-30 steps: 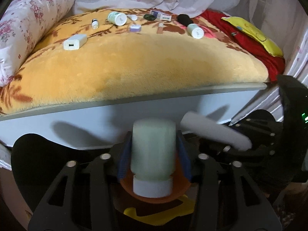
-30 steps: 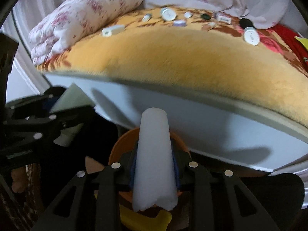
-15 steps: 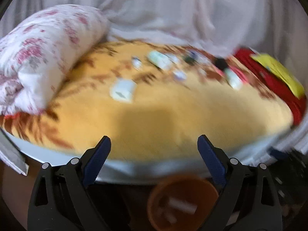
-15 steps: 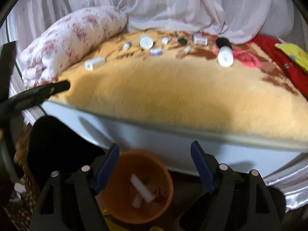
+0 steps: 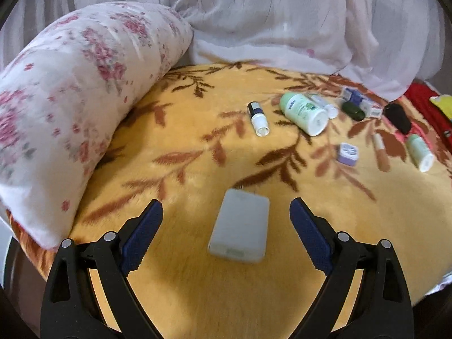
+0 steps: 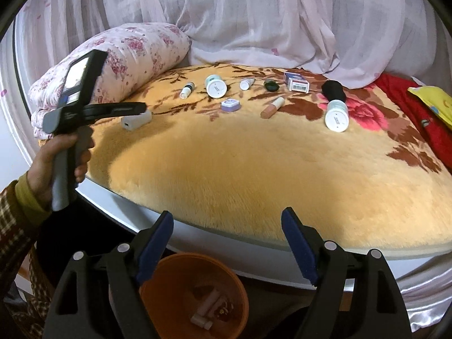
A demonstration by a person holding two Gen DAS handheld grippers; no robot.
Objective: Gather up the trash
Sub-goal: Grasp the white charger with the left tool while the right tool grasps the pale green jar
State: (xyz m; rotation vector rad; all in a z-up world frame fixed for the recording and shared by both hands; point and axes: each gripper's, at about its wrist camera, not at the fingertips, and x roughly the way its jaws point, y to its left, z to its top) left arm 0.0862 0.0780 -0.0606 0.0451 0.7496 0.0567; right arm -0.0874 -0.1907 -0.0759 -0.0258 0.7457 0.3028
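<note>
Grey, flat rectangular plastic box (image 5: 239, 227) lies on the yellow plush blanket (image 5: 197, 291) directly ahead of the left gripper (image 5: 226, 220), between its 2 wide-spread, empty jaws, untouched. It looks light, stiff and smooth; pinching its 2 long sides seems safest. The right gripper (image 6: 227, 240) gapes empty above the orange plastic bin (image 6: 169, 271), its jaws having just opened.

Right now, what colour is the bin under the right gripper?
Orange. The bin shows best in the right wrist view, below the bed's edge, with white tubes inside.
</note>
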